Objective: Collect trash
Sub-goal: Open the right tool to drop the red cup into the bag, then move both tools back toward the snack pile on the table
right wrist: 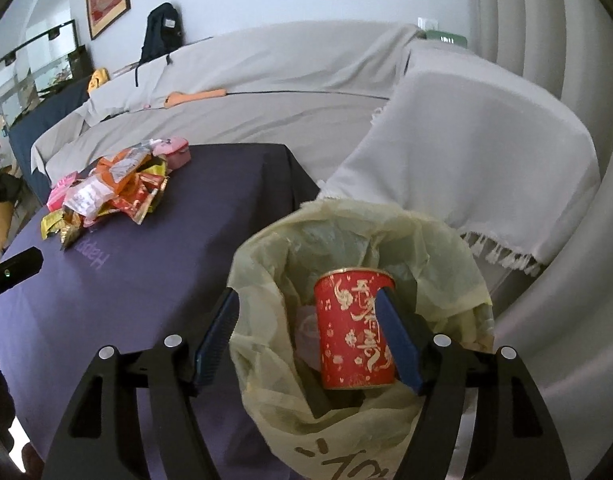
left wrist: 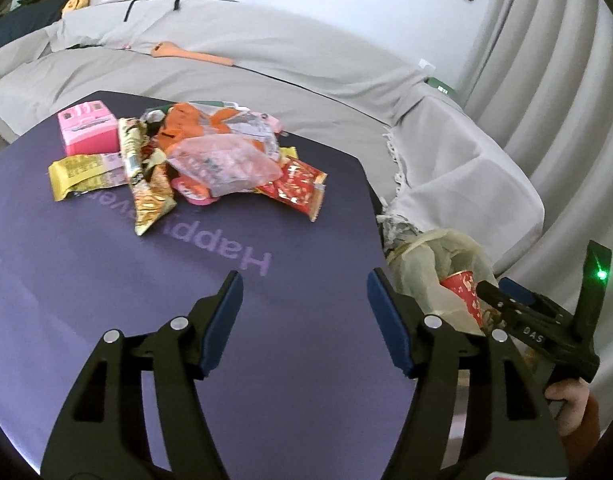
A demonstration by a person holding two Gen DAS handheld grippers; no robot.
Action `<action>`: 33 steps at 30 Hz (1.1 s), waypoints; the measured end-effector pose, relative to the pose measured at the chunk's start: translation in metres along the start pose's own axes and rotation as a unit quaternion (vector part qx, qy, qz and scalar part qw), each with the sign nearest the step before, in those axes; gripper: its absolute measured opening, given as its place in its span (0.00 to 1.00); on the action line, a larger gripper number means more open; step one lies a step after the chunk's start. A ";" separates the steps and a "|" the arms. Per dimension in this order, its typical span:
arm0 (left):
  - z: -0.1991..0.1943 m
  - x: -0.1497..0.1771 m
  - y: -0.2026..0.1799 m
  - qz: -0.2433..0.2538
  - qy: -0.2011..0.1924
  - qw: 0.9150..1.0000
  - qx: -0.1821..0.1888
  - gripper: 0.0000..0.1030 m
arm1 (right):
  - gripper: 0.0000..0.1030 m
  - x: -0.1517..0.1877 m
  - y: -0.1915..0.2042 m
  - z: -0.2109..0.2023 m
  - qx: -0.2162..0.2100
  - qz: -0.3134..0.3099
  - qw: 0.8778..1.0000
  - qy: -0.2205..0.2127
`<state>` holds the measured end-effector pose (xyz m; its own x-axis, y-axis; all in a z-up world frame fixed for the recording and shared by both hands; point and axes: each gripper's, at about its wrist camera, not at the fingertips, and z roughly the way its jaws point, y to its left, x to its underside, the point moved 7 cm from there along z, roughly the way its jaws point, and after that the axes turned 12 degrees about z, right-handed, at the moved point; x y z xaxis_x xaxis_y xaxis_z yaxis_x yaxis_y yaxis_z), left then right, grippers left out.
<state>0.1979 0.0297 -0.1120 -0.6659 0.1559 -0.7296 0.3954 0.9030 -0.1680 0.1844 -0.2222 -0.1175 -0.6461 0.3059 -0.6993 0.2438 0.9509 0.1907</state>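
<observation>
Right gripper [right wrist: 306, 336] hanging wide open over bin bag [right wrist: 446, 280], red cup [right wrist: 350, 332] sitting inside, untouched. Left gripper [left wrist: 304, 320] hovering wide open, empty, above table [left wrist: 106, 280]; wrapper pile [left wrist: 186, 156] lying mid-table.

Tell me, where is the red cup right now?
The red cup sits in the yellow bin bag, beside the purple table's right edge, between the open right gripper's fingers.
</observation>
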 end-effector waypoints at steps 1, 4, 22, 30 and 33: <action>-0.002 0.000 0.003 -0.001 -0.001 1.000 -0.001 0.60 | 0.65 -0.001 0.002 -0.002 -0.002 -0.001 1.000 -0.001; -0.006 0.002 0.008 0.000 -0.006 1.000 -0.006 0.60 | 0.65 -0.002 0.007 -0.007 -0.004 -0.004 1.000 -0.007; -0.022 0.011 0.090 -0.038 -0.009 0.995 -0.097 0.60 | 0.73 -0.006 0.100 0.016 -0.109 -0.073 0.991 0.027; -0.016 0.011 0.129 -0.058 0.004 0.990 -0.126 0.60 | 0.73 -0.010 0.148 0.057 -0.140 -0.107 0.982 0.063; -0.019 0.009 0.140 -0.068 0.002 0.989 -0.131 0.60 | 0.73 -0.021 0.161 0.071 -0.133 -0.118 0.982 0.056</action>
<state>0.2351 0.1650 -0.1292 -0.7044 0.0278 -0.7093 0.1255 0.9884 -0.0859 0.2888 -0.0791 -0.1213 -0.7415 0.0648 -0.6678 -0.1106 0.9699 0.2169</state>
